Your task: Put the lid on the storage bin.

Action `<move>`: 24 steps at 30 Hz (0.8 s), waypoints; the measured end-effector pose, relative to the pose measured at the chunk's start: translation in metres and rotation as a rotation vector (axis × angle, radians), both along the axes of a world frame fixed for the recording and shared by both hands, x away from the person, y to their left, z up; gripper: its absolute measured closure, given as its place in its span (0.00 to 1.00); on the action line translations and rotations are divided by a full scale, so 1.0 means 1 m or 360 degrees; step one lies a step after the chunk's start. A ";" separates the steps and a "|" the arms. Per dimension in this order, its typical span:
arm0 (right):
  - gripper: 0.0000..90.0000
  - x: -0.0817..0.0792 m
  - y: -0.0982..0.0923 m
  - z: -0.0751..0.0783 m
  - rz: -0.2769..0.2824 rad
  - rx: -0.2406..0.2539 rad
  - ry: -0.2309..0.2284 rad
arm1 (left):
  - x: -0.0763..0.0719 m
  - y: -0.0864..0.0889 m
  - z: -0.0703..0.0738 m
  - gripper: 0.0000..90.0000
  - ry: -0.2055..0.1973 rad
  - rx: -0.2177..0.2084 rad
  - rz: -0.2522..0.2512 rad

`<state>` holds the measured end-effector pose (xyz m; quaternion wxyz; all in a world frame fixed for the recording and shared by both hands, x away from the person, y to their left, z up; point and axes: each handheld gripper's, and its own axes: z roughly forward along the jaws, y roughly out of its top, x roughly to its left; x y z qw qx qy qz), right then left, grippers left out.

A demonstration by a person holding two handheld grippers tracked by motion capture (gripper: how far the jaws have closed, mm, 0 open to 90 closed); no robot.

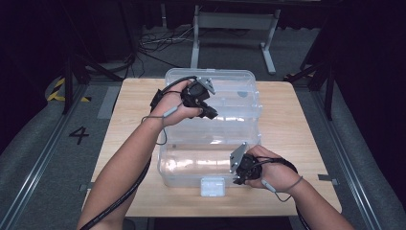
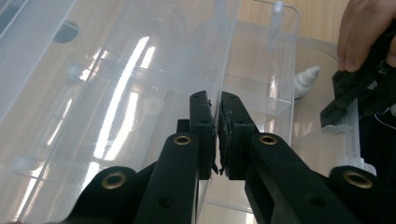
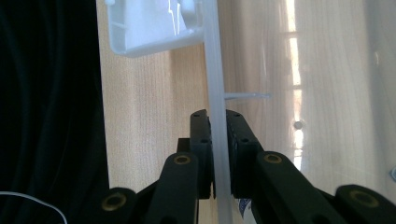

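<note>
Item: clear plastic storage box (image 1: 210, 139), centred on a wooden table (image 1: 297, 134), its white latch (image 1: 213, 186) facing the person.

Left gripper (image 1: 207, 111): jaws closed on a thin clear wall (image 2: 224, 70) at the middle of the box, an inner tray or divider edge, apparently to lift or steady that part.

Right gripper (image 1: 239, 176): jaws clamped on the box's near front rim (image 3: 214, 93), just beside the latch, seemingly to hold the body down while the other hand works.

Contents: a small white dropper bottle (image 2: 306, 80) lies inside, near the far wall.

Condition: the box is held at two points, one grip countering the other; the latch is untouched.
</note>
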<state>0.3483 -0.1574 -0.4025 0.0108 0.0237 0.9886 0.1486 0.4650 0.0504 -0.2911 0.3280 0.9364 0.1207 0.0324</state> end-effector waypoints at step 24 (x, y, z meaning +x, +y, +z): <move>0.92 0.000 -0.001 -0.001 0.0010 0.0017 -0.0003 | -0.024 -0.015 0.013 0.97 0.0025 0.0251 -0.0143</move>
